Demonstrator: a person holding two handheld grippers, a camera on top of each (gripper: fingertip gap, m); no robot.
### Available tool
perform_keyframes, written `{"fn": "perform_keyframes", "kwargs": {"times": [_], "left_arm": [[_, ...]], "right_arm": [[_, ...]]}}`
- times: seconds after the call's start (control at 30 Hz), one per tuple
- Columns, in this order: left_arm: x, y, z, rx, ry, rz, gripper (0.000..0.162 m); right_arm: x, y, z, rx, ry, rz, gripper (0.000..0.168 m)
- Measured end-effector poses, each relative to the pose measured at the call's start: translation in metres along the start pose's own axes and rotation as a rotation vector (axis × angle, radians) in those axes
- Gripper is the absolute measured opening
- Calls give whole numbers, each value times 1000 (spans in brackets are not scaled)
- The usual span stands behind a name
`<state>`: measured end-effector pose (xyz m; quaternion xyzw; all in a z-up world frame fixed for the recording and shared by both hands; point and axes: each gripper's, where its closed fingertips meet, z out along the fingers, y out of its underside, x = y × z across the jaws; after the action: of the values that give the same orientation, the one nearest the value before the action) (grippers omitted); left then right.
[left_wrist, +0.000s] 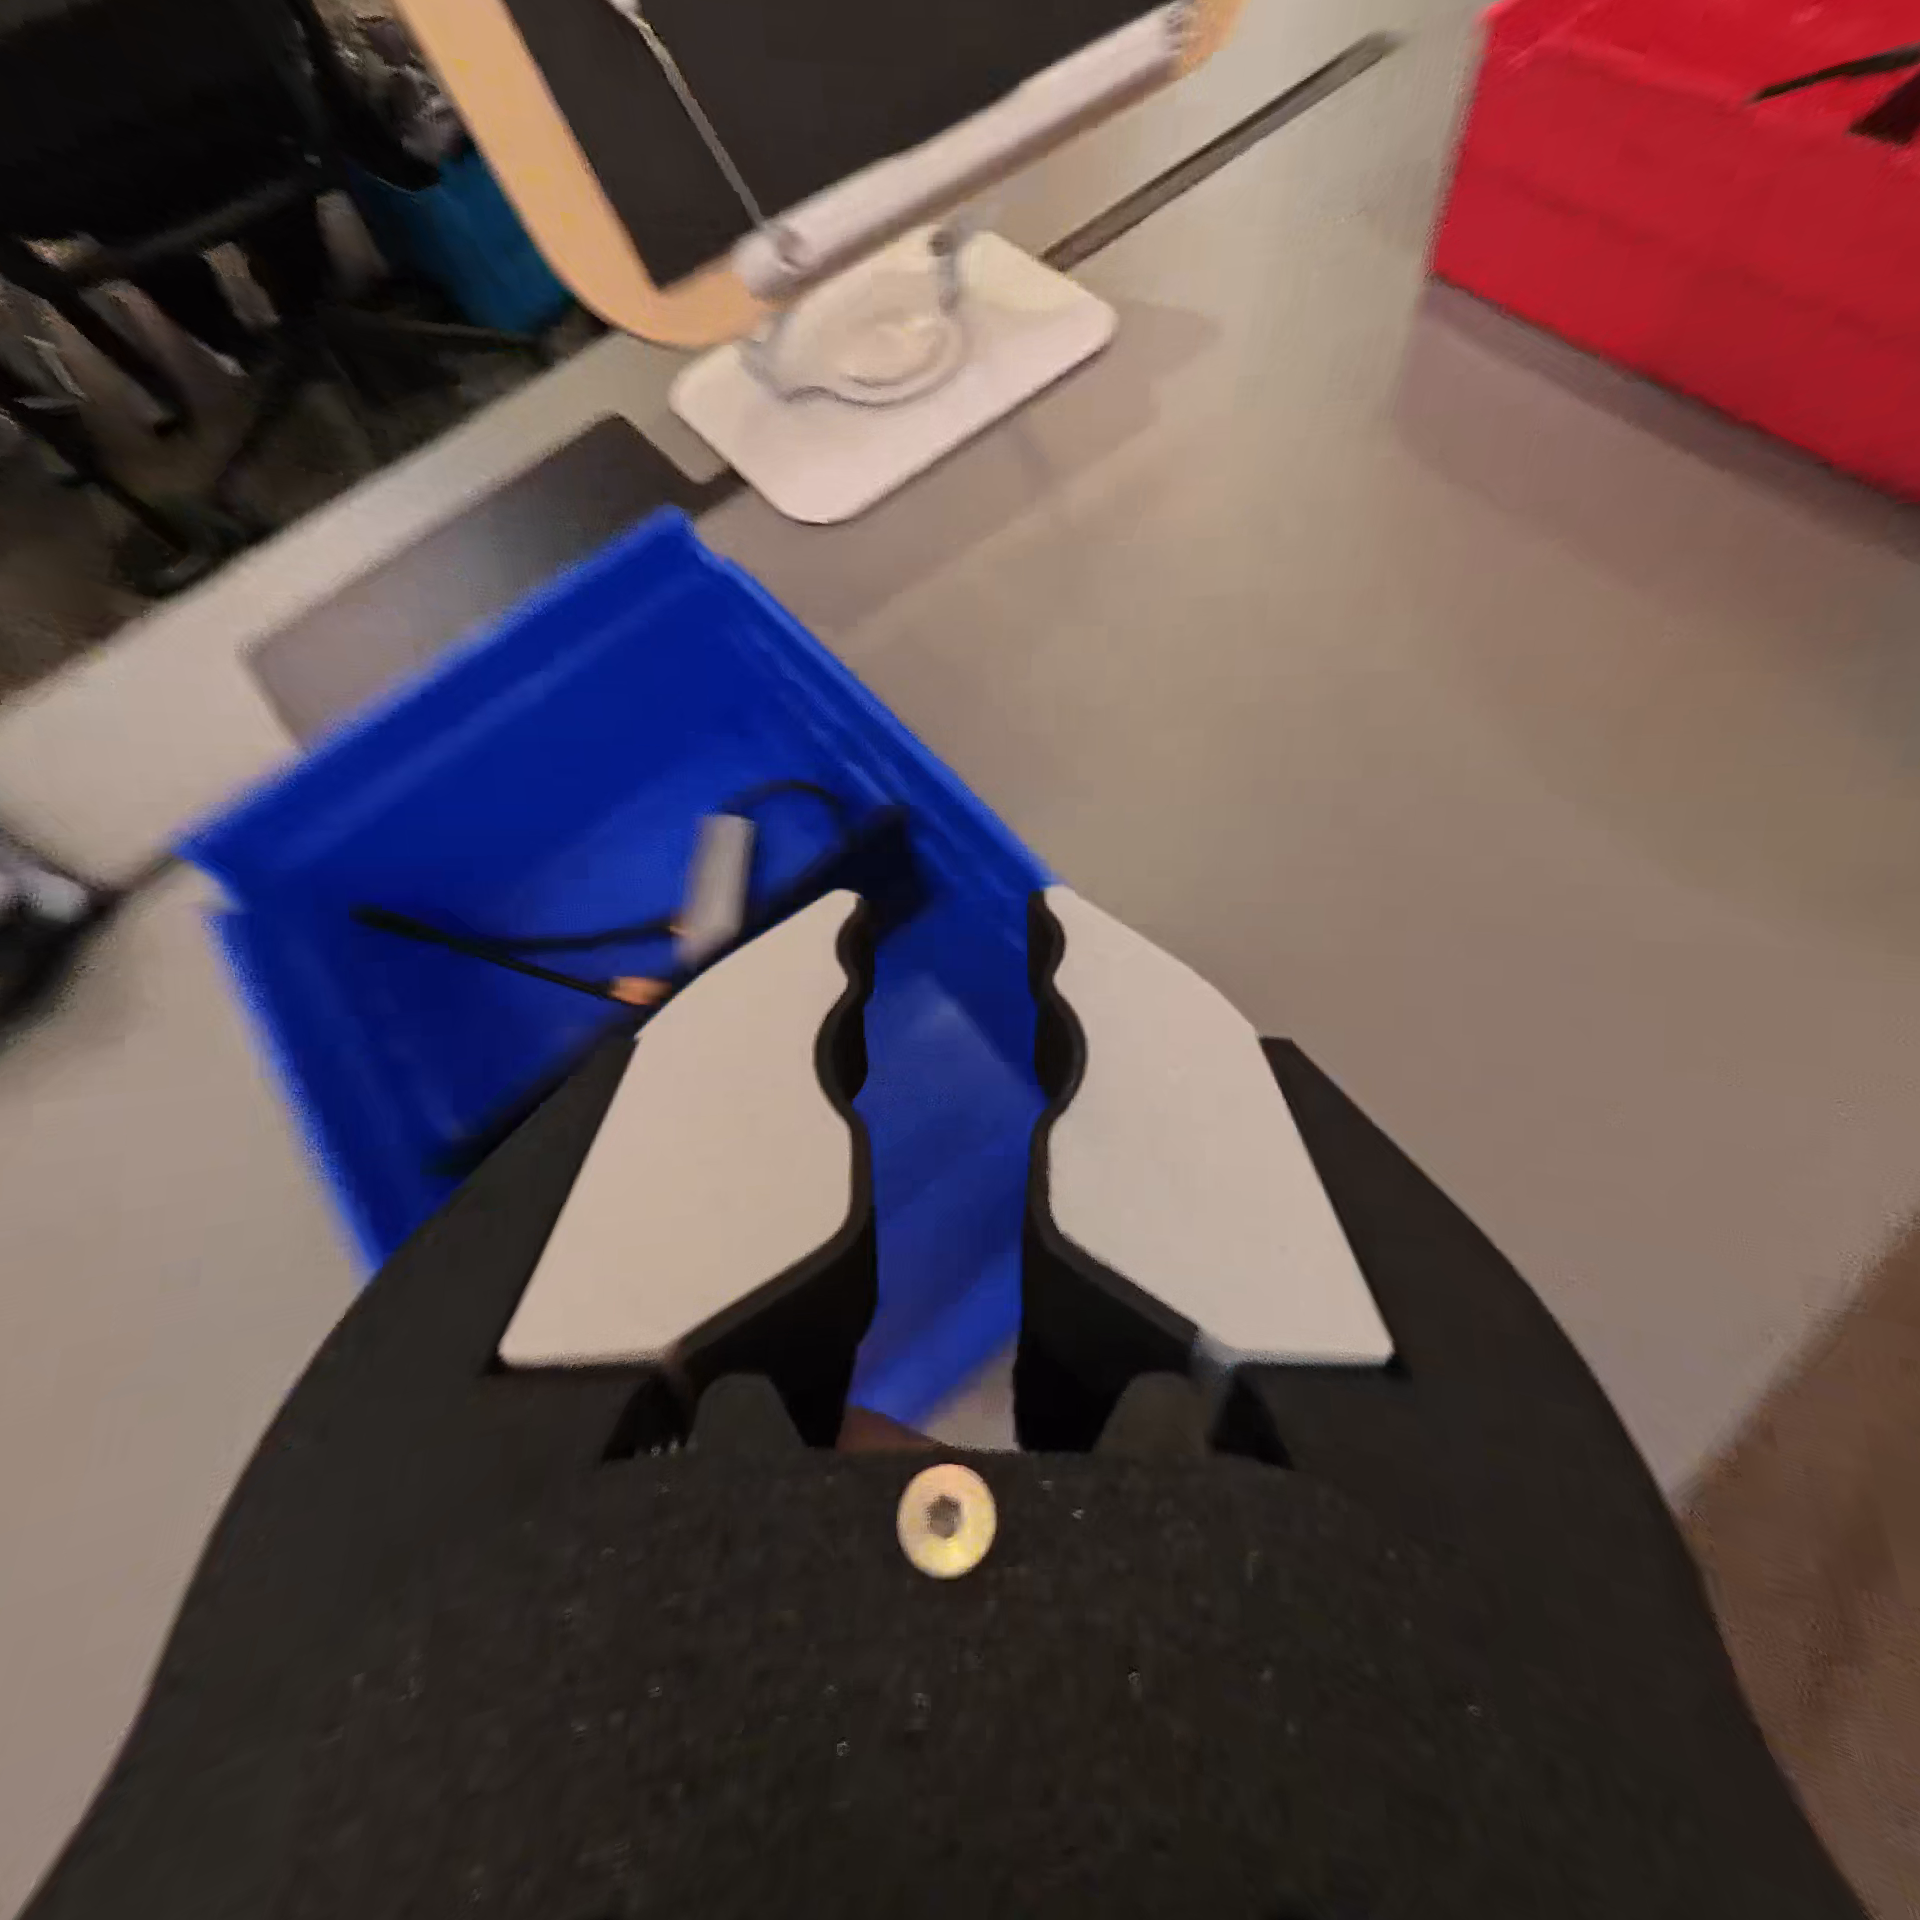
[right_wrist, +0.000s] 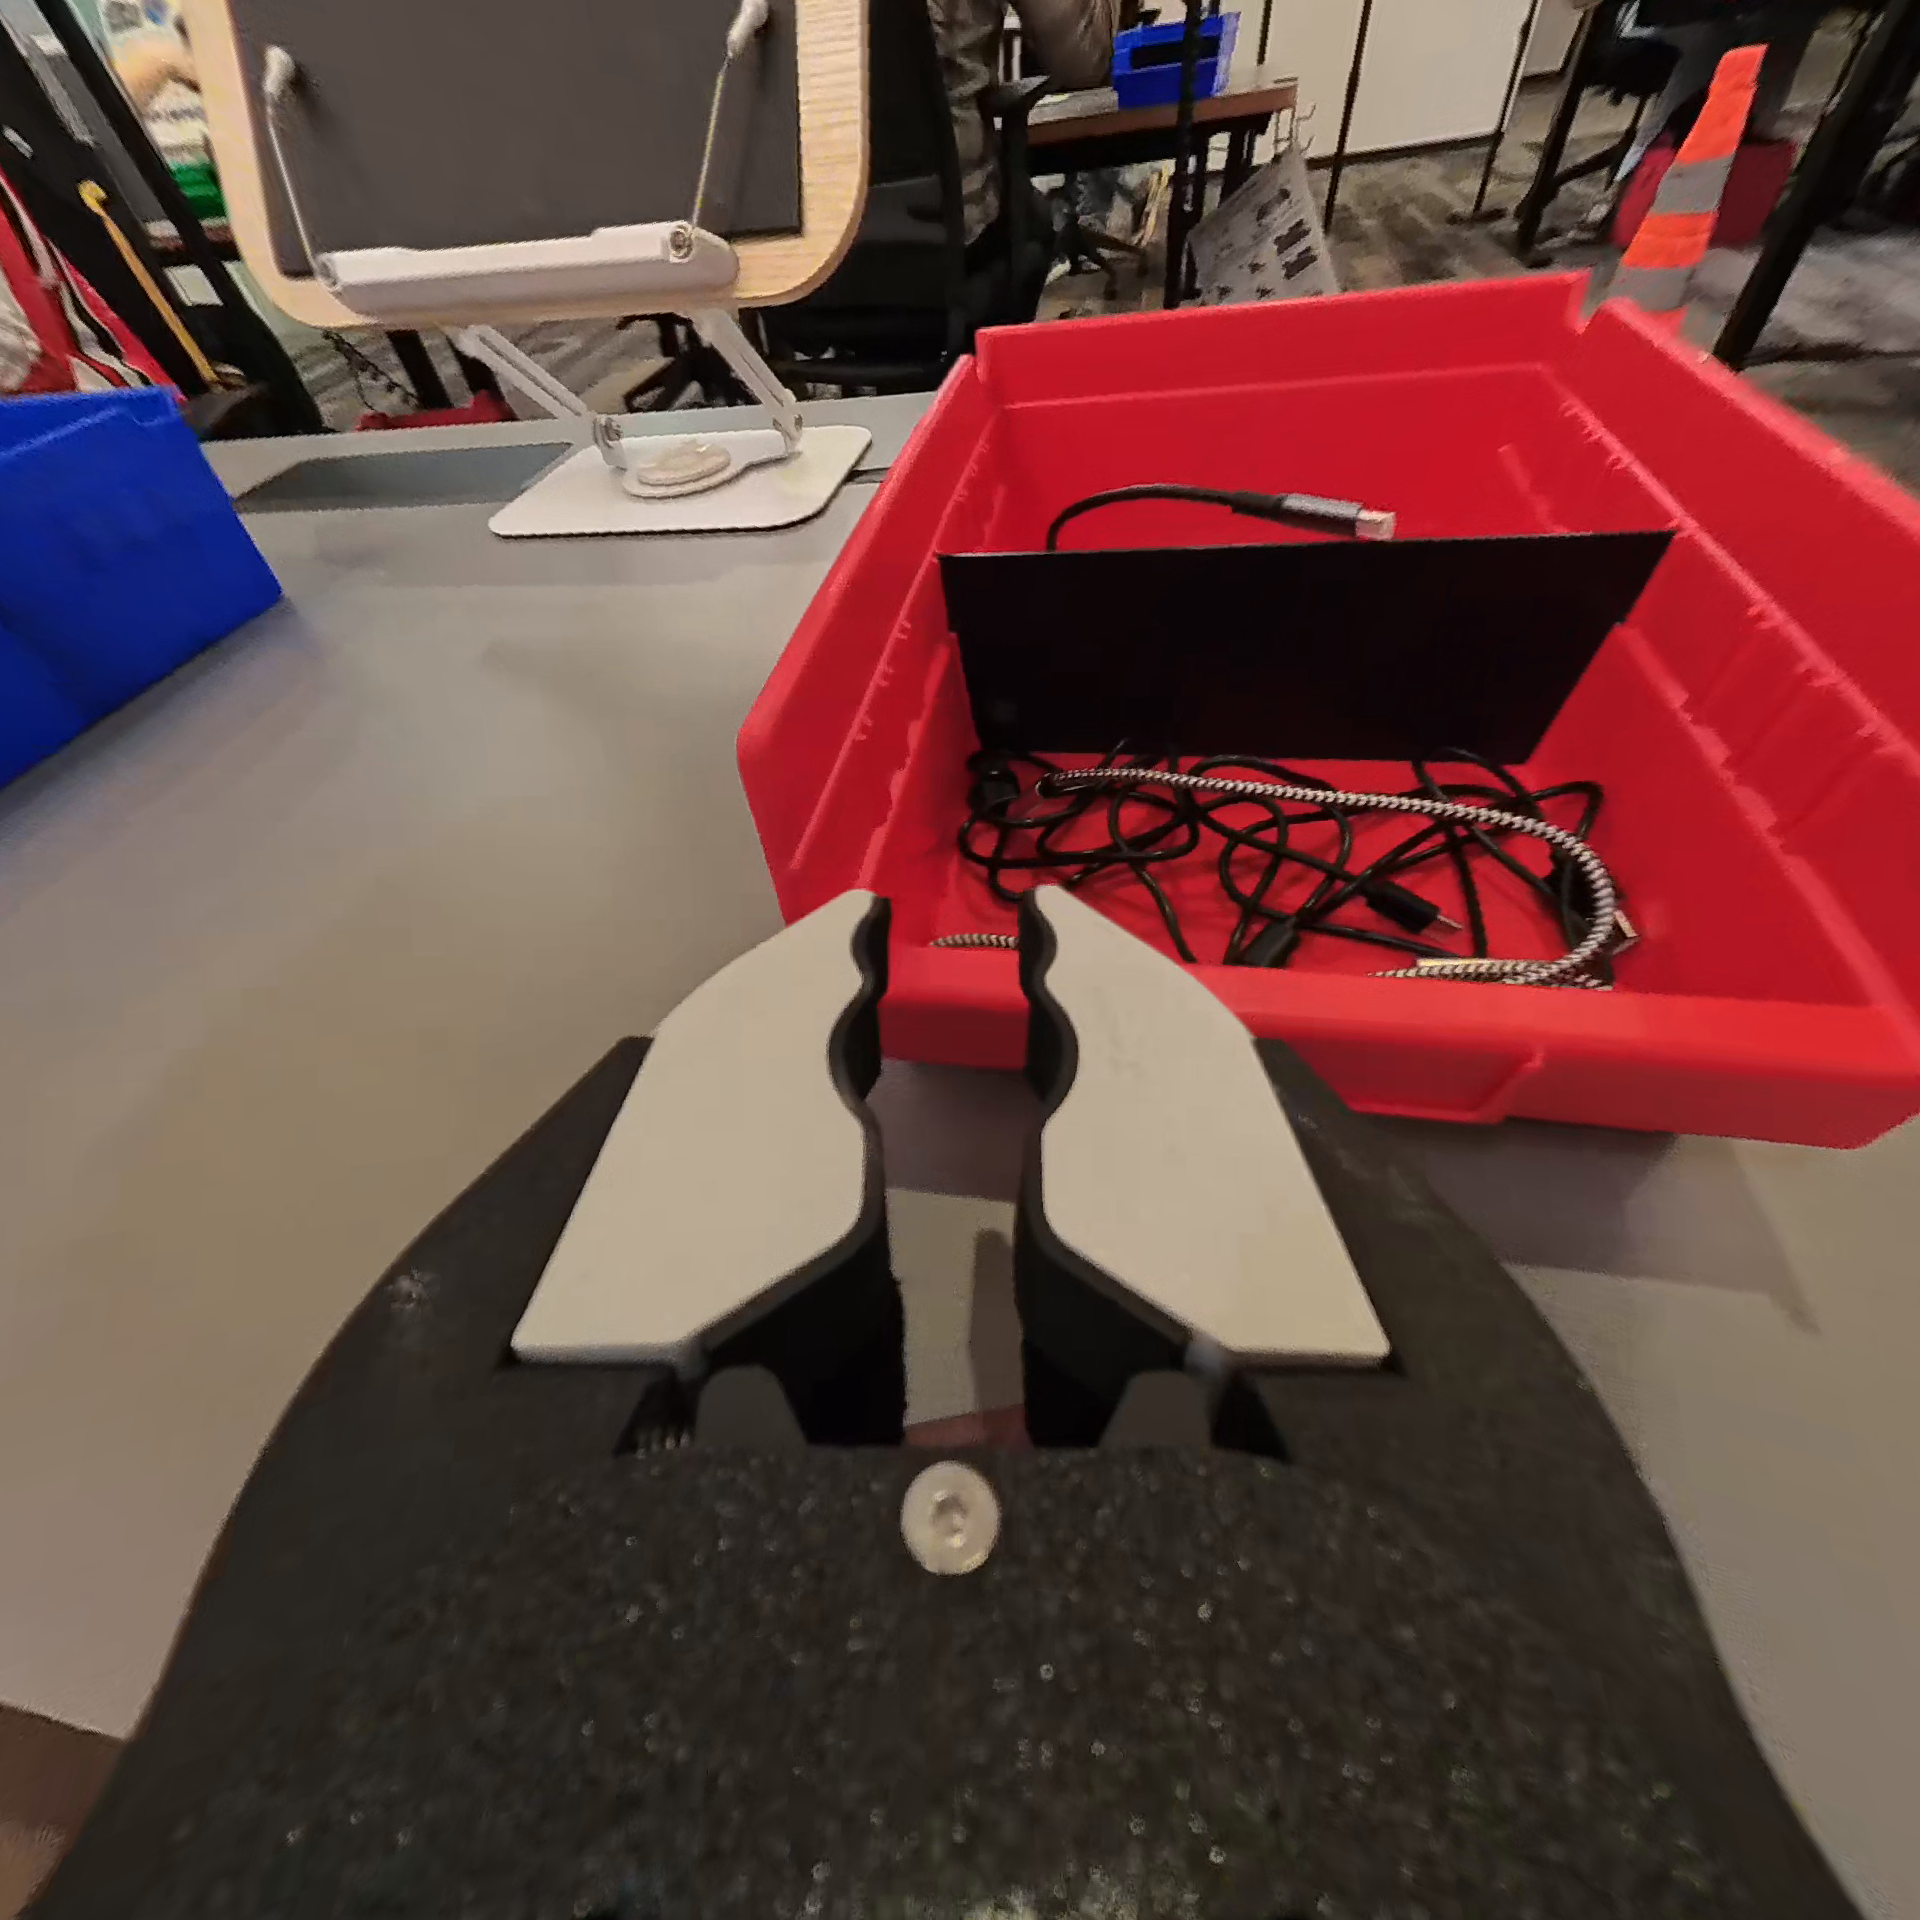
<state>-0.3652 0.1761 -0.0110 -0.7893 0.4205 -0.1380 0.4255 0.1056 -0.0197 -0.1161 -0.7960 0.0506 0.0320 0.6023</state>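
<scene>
My left gripper (left_wrist: 948, 909) is open and empty, held above the near right part of a blue bin (left_wrist: 499, 769). In the bin lies a short black cable with a grey plug (left_wrist: 717, 883). My right gripper (right_wrist: 954, 904) is open and empty, just in front of the near wall of a red bin (right_wrist: 1299, 1049). A black divider (right_wrist: 1278, 655) splits the red bin. The near part holds a tangle of black cables (right_wrist: 1247, 862) and a black-and-white braided cable (right_wrist: 1382, 805). The far part holds one black cable with a grey plug (right_wrist: 1320, 511).
A white stand (right_wrist: 686, 478) with a wood-framed dark board (right_wrist: 520, 125) is at the back of the grey table (right_wrist: 416, 831). The blue bin (right_wrist: 94, 561) is at the left in the right wrist view, the red bin (left_wrist: 1683, 229) at the top right in the left wrist view. Chairs and an orange cone (right_wrist: 1694, 177) lie beyond.
</scene>
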Motion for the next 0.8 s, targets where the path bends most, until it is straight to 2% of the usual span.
{"fn": "perform_keyframes", "kwargs": {"times": [0.07, 0.1, 0.2, 0.3, 0.37, 0.43, 0.63, 0.7, 0.8], "left_arm": [[-37, -4, 32, -174, 16, 56, 29], [-50, 2, 51, -291, 49, 67, 37], [-71, 29, 103, -544, 146, 107, 42], [-82, 60, 138, -711, 177, 146, 44], [-87, 74, 152, -773, 182, 168, 44], [-88, 82, 163, -803, 191, 157, 34], [-90, 109, 177, -914, 217, 123, 35], [-87, 109, 180, -891, 229, 123, 24], [-88, 110, 177, -878, 210, 138, 24]], "right_arm": [[-2, 1, 4, -8, -23, 37, 23], [-3, 1, 5, -11, -30, 47, 23], [-4, 0, 8, -14, -23, 32, 23], [-1, 0, 9, -19, 7, -18, 23], [-1, 1, 9, -18, 16, -44, 23], [-1, 2, 11, -24, 15, -56, 23], [-10, 5, 17, -45, -31, -48, 23], [-13, 5, 18, -46, -34, -55, 22], [-13, 5, 17, -45, -27, -73, 21]]}}
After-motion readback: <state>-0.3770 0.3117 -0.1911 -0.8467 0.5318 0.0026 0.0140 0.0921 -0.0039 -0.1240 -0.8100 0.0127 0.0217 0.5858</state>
